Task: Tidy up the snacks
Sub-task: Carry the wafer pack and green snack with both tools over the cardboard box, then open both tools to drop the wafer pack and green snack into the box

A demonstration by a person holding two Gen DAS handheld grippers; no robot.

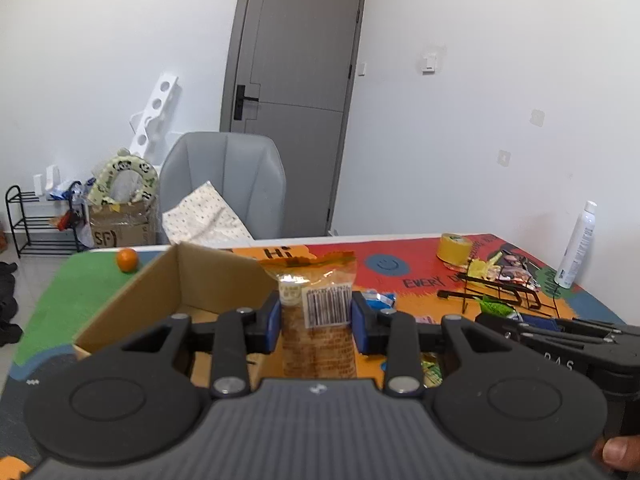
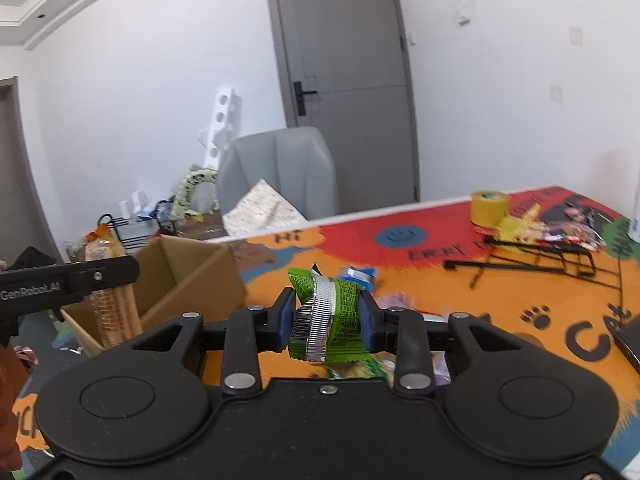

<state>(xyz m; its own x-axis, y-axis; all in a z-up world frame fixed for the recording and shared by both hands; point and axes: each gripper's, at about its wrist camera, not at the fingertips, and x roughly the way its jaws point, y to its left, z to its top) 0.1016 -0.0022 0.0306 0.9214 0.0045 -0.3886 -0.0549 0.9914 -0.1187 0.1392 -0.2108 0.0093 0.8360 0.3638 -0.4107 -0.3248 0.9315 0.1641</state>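
Observation:
My left gripper [image 1: 316, 314] is shut on a long clear biscuit packet [image 1: 318, 344] with a barcode label, held upright above the table's near side. The open cardboard box [image 1: 168, 300] lies just to its left. My right gripper [image 2: 326, 318] is shut on a crumpled green snack packet [image 2: 344, 308] with a silver seam, raised over the orange part of the mat. In the right wrist view the cardboard box [image 2: 176, 276] stands to the left, and the left gripper's body [image 2: 68, 284] with the biscuit packet [image 2: 114, 312] hangs in front of it.
A blue snack packet [image 1: 378, 300] and more loose packets lie on the colourful mat [image 1: 404, 256]. A yellow tape roll [image 1: 455, 248], a black wire rack [image 1: 496, 292], a white spray can [image 1: 576, 246] and an orange [image 1: 127, 260] also sit there. A grey chair [image 1: 224, 184] stands behind.

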